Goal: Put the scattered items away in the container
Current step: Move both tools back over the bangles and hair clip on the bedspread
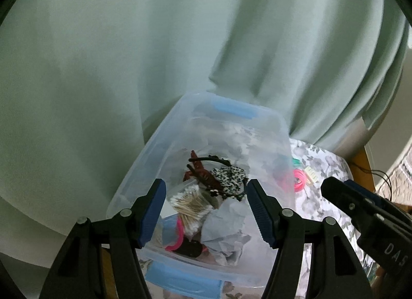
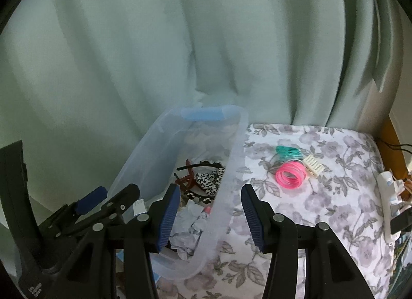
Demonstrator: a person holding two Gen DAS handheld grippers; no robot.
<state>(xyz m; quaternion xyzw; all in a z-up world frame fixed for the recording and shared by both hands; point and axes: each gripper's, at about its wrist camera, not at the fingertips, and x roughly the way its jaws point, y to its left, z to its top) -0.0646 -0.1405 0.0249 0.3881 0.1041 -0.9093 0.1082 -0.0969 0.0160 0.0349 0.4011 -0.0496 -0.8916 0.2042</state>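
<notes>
A clear plastic container [image 1: 270, 116] with blue handles stands on a floral cloth [image 2: 334, 185]. Inside lie cotton swabs [image 1: 190, 203], a leopard scrunchie [image 1: 229, 179], a brown hair claw [image 1: 203, 172], a black headband, crumpled tissue [image 1: 224, 224] and a pink item [image 1: 176, 241]. My left gripper [image 1: 204, 211] is open and empty above the container. My right gripper [image 2: 209, 219] is open and empty over the container's right rim [image 2: 231, 177]. On the cloth to the right lie pink bangles [image 2: 289, 175], teal bangles [image 2: 288, 152] and a cream hair clip [image 2: 312, 165].
A pale green curtain [image 2: 180, 41] hangs right behind the container. A wooden frame [image 2: 391, 141] with black cables borders the cloth on the right. A white device [image 2: 388, 203] lies at the right edge.
</notes>
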